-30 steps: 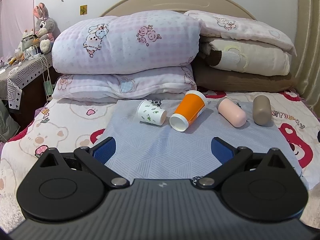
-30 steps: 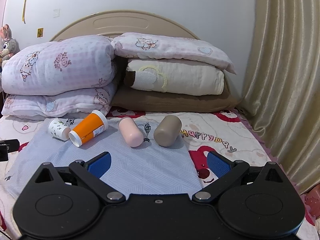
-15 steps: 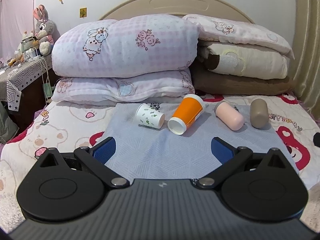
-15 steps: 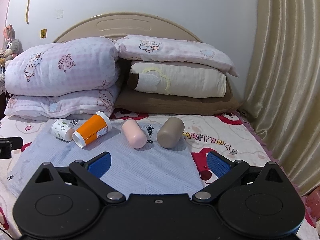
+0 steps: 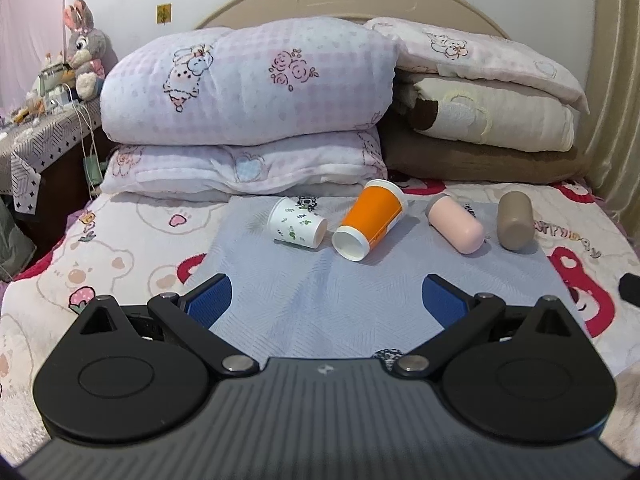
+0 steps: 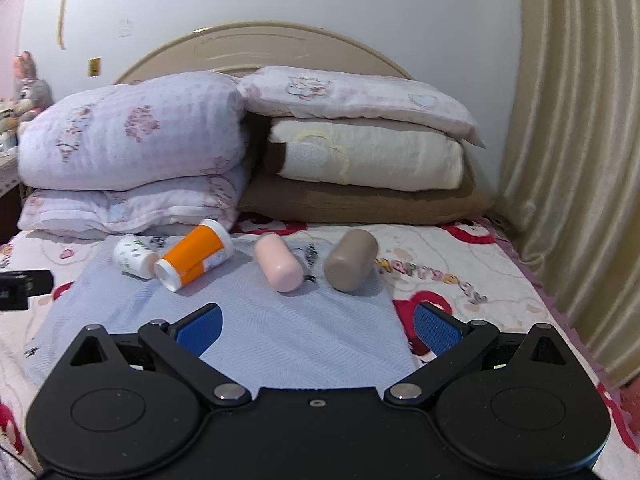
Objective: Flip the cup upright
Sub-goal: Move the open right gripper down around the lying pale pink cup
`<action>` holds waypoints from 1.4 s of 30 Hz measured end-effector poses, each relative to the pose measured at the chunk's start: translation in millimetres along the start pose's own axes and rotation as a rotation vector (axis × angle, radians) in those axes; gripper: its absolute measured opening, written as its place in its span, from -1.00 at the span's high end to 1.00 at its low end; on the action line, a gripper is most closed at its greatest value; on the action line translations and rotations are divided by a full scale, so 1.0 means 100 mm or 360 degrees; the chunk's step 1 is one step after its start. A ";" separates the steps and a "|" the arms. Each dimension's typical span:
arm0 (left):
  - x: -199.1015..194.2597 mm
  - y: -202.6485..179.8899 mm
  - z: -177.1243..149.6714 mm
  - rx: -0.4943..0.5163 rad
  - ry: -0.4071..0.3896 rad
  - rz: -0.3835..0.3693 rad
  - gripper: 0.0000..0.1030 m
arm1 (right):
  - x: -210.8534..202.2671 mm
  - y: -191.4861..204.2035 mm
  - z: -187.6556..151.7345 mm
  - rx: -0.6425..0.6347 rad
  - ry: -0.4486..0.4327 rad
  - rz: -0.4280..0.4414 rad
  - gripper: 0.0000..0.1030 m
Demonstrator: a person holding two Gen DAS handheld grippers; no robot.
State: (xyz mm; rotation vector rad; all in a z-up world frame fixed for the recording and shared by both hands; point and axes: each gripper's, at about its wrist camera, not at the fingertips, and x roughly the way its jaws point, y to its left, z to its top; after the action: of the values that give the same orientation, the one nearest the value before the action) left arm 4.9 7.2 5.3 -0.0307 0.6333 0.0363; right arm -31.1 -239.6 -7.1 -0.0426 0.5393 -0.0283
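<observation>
Several cups lie on their sides in a row on a grey-blue cloth (image 5: 320, 292) on the bed. From left: a white cup with green leaf print (image 5: 297, 228) (image 6: 134, 256), an orange cup with white rims (image 5: 370, 218) (image 6: 194, 254), a pink cup (image 5: 456, 229) (image 6: 278, 262), and a taupe cup (image 5: 515, 220) (image 6: 351, 259). My left gripper (image 5: 326, 298) is open and empty, short of the white and orange cups. My right gripper (image 6: 318, 326) is open and empty, short of the pink and taupe cups.
Stacked pillows and folded quilts (image 5: 248, 92) (image 6: 360, 152) sit right behind the cups against the headboard. A side table with a plush rabbit (image 5: 82, 48) stands left of the bed. A curtain (image 6: 572, 160) hangs at the right. The cartoon bedsheet (image 5: 120, 248) surrounds the cloth.
Both grippers have shifted slightly, so the cups sit lower in both views. The cups have not moved and both jaws stay open.
</observation>
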 end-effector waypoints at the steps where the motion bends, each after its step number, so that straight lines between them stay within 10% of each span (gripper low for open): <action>1: 0.00 0.00 0.06 -0.0012 0.0018 -0.0012 -1.00 | 0.00 -0.01 0.03 -0.0007 -0.0008 0.0043 -1.00; 8: 0.32 -0.13 0.63 -0.0034 0.0156 -0.0224 -1.00 | 0.23 -0.19 0.41 0.0007 -0.0201 0.0544 -1.00; 18: 1.40 -0.54 0.99 -0.0057 0.0226 -0.0356 -0.97 | 1.51 0.04 0.67 -0.0271 0.0144 0.0827 -1.00; 26: 2.20 -0.74 0.90 -0.0158 0.0256 -0.0466 -0.93 | 2.40 0.08 0.68 -0.0293 0.0378 0.0790 -0.98; 36: 2.78 -0.81 0.65 -0.0280 0.0245 -0.0751 -0.85 | 3.00 0.04 0.32 -0.0320 0.0326 0.0584 -0.70; 42: 2.96 -0.95 0.61 -0.0207 0.0274 -0.0700 -0.85 | 3.17 0.01 0.29 -0.0205 0.0230 0.0567 -0.57</action>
State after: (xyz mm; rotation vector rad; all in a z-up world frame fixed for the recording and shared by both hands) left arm 283.3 -77.7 -119.1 -0.3004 0.7840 -0.3538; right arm 255.7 -250.2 -145.2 -0.0702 0.6865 0.3536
